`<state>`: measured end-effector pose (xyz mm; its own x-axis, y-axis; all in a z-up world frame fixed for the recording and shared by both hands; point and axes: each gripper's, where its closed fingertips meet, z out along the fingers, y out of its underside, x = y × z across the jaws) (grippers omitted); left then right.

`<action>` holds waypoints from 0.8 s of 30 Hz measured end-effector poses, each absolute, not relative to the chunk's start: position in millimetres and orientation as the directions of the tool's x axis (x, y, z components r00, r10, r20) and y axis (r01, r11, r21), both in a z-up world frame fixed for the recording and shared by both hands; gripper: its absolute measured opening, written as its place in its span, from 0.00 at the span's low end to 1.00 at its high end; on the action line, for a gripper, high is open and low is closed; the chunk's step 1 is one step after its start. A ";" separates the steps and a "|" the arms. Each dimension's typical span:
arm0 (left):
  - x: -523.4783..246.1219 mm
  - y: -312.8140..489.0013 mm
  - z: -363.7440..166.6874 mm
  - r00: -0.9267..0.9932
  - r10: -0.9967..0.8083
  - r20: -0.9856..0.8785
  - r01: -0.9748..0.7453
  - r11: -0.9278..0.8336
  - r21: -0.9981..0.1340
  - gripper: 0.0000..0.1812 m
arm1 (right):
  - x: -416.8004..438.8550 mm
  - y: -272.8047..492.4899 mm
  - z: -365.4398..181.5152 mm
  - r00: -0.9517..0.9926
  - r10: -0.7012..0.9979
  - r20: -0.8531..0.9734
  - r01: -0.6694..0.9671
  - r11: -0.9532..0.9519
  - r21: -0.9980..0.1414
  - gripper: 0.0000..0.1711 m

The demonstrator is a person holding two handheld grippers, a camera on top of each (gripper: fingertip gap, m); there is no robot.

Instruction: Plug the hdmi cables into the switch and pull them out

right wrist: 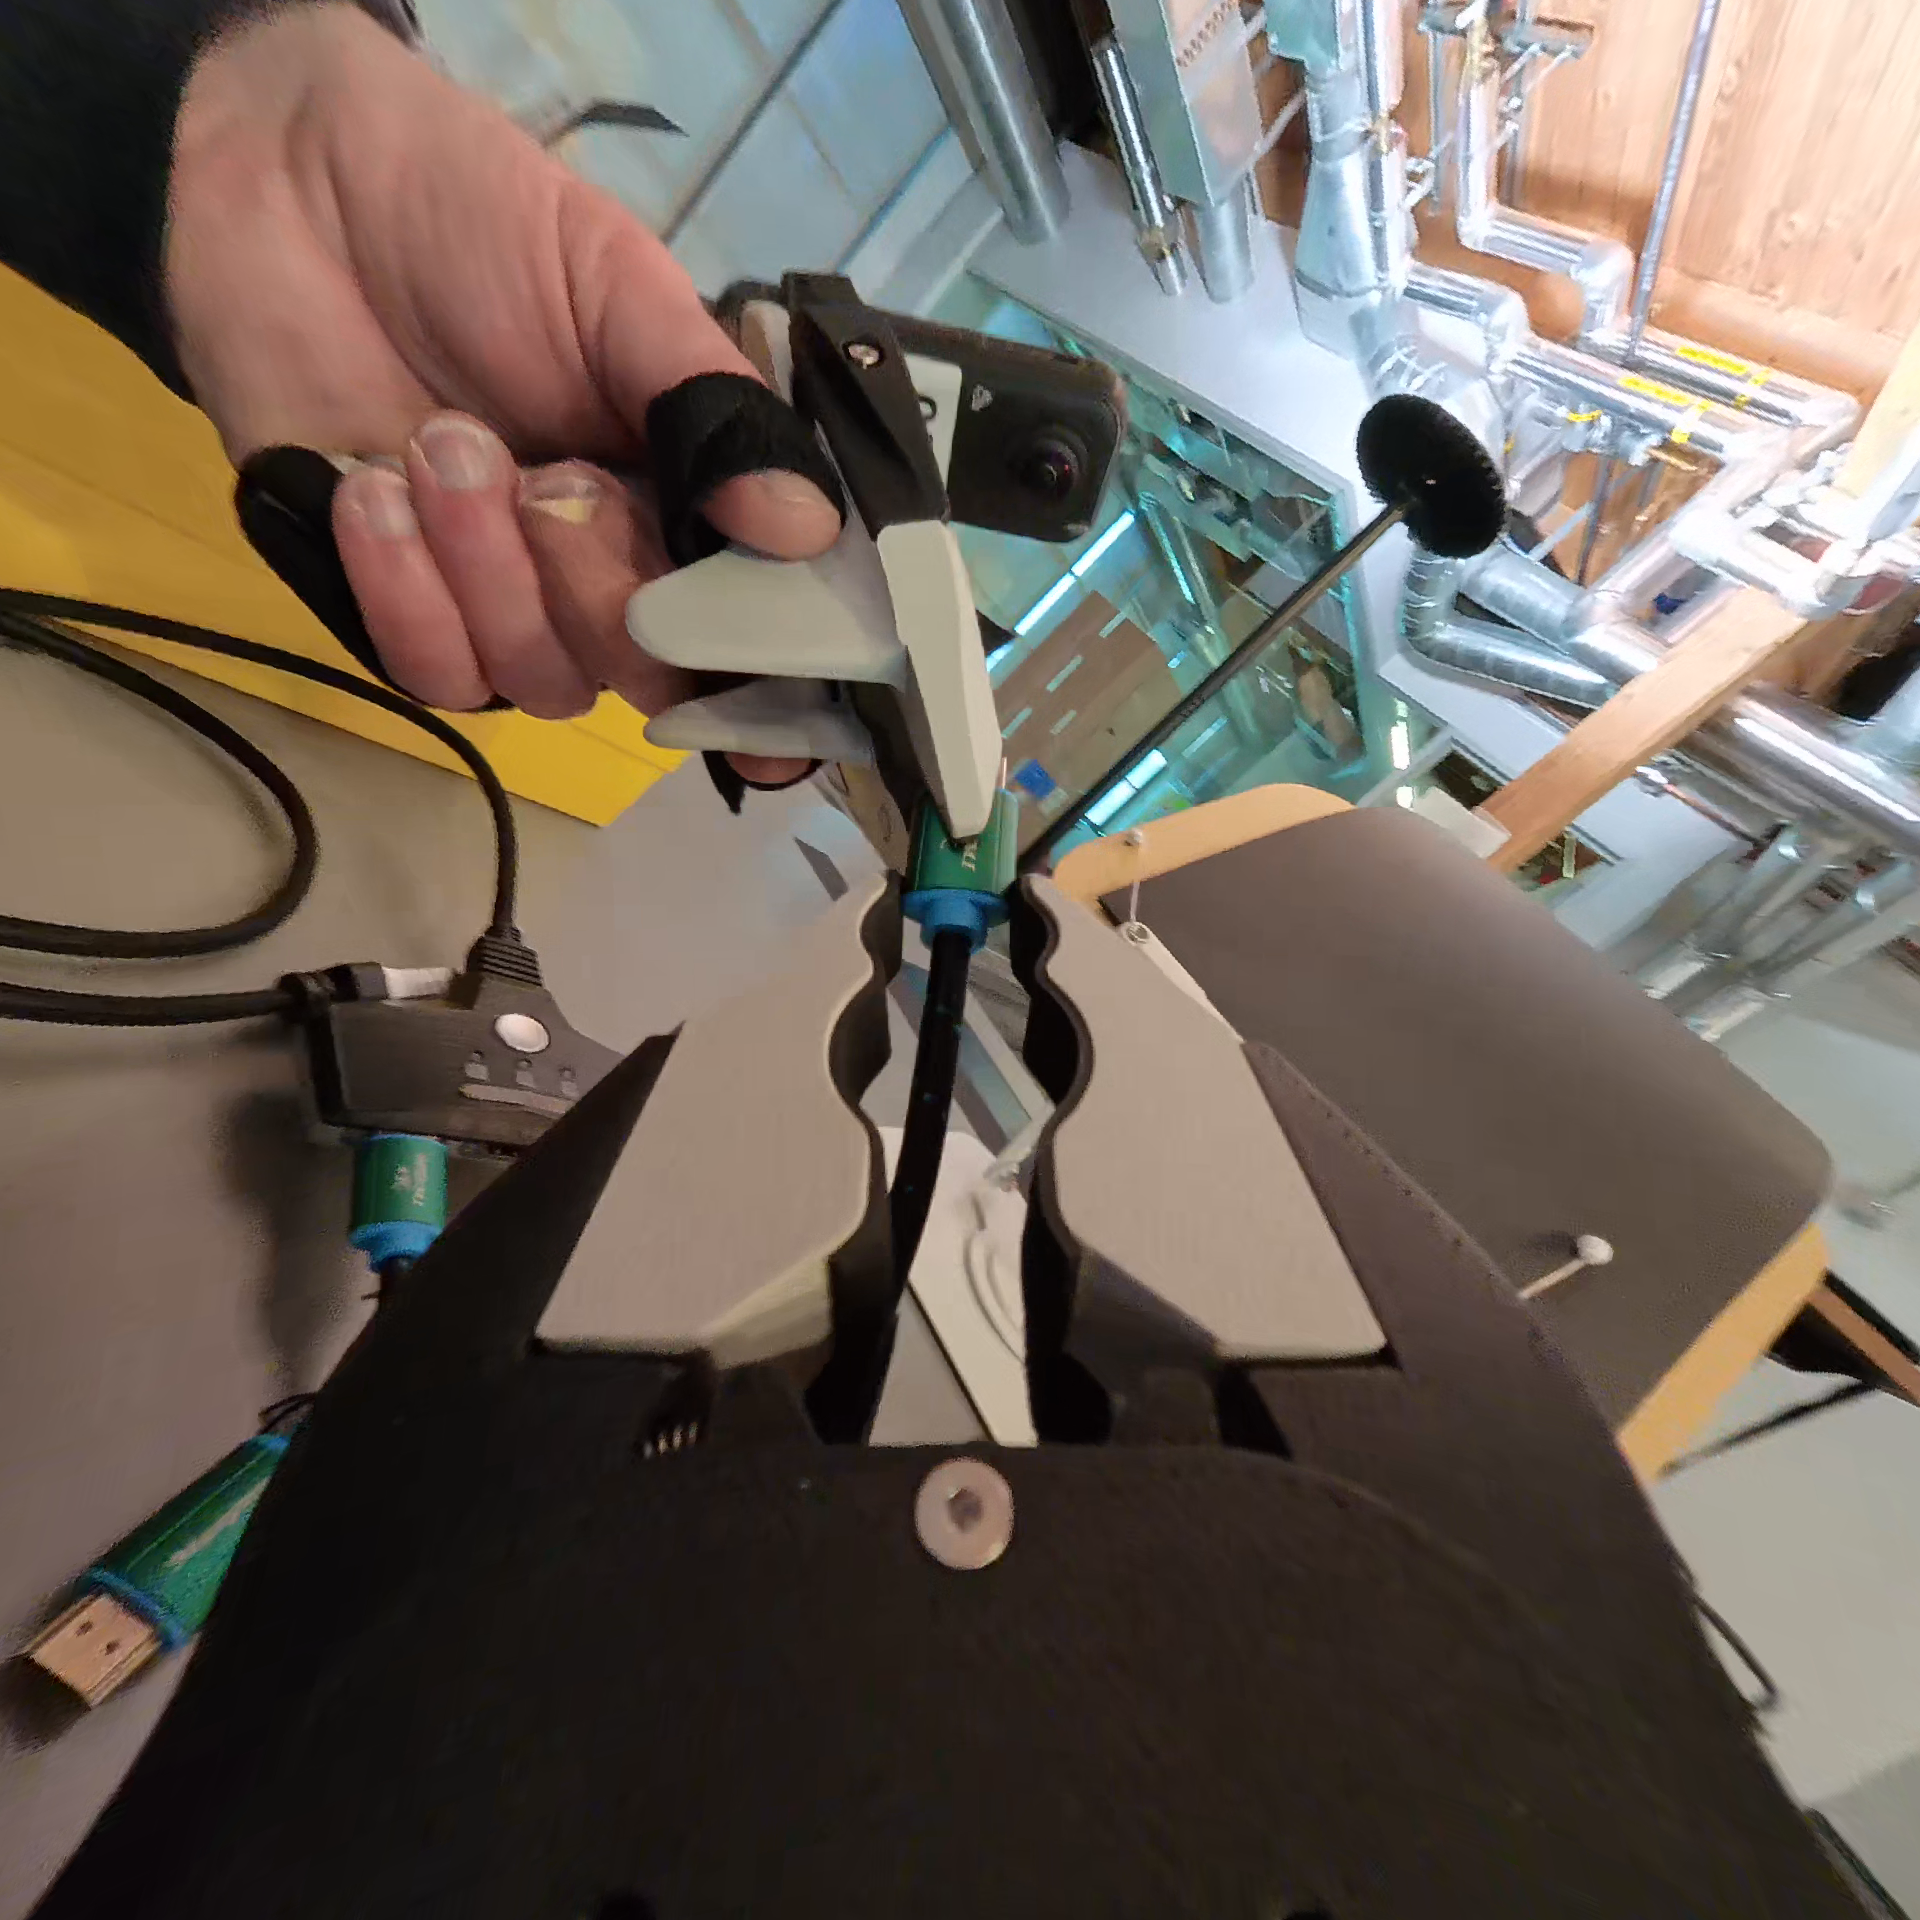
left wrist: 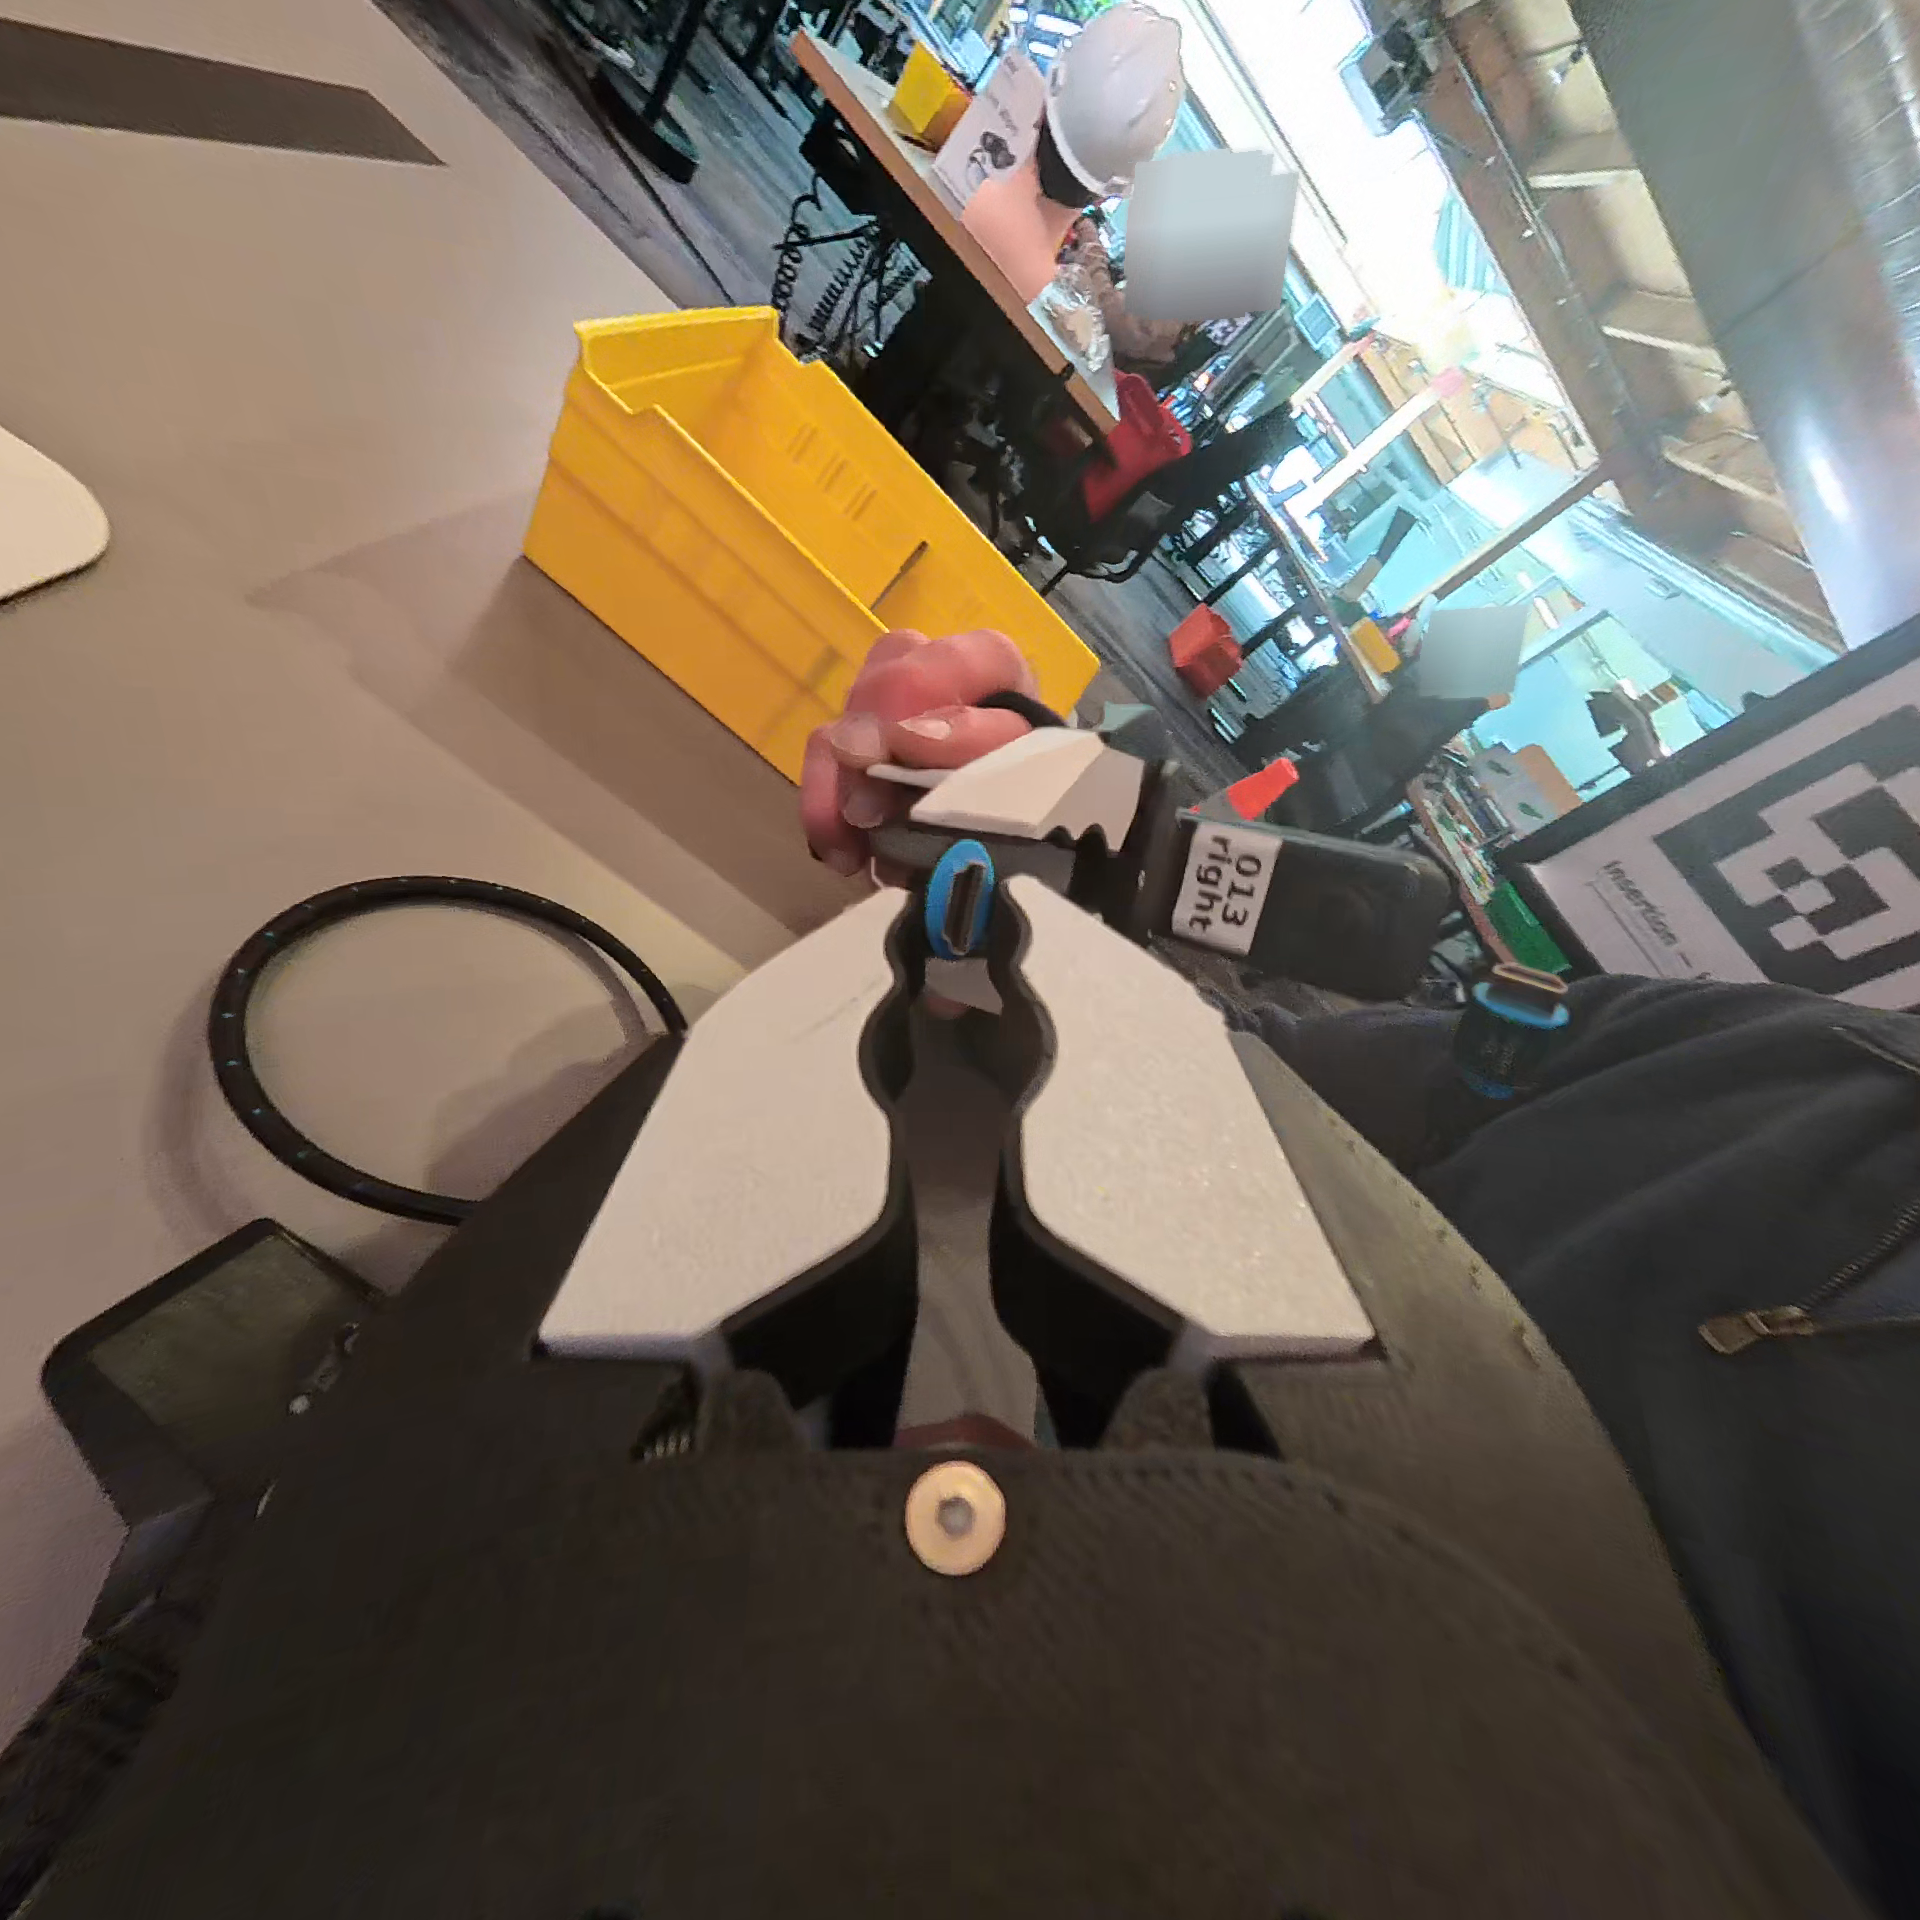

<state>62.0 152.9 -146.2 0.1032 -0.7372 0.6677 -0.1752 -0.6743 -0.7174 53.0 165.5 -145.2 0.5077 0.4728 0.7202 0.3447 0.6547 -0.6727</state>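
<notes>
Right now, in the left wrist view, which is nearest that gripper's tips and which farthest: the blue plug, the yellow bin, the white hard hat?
1. The blue plug, right at the tips of the left gripper.
2. The yellow bin, beyond on the table, up and left.
3. The white hard hat, farthest, on a table across the room.
</notes>
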 end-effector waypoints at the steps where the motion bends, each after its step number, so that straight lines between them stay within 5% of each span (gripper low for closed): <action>1: 61.5 149.8 -146.1 0.087 -0.735 0.672 -0.181 -0.675 -0.715 0.06 | 52.5 162.2 -144.7 0.496 0.497 0.712 0.322 0.656 -0.682 0.11; 15: 54.7 126.7 -137.7 -0.149 -0.626 0.766 -0.063 -0.767 -0.639 0.06 | 44.9 138.0 -135.9 0.441 0.629 0.640 0.191 0.632 -0.752 0.10; 24: 42.2 151.6 -162.2 0.099 -0.713 0.694 -0.067 -0.701 -0.710 0.09 | 37.5 154.1 -166.7 0.387 0.715 0.583 0.291 0.506 -0.812 0.10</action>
<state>42.2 151.6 -162.2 0.0989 -0.7131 0.6940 -0.0667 -0.7006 -0.7104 37.5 154.1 -166.7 0.3867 0.7145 0.5830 0.2905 0.5056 -0.8124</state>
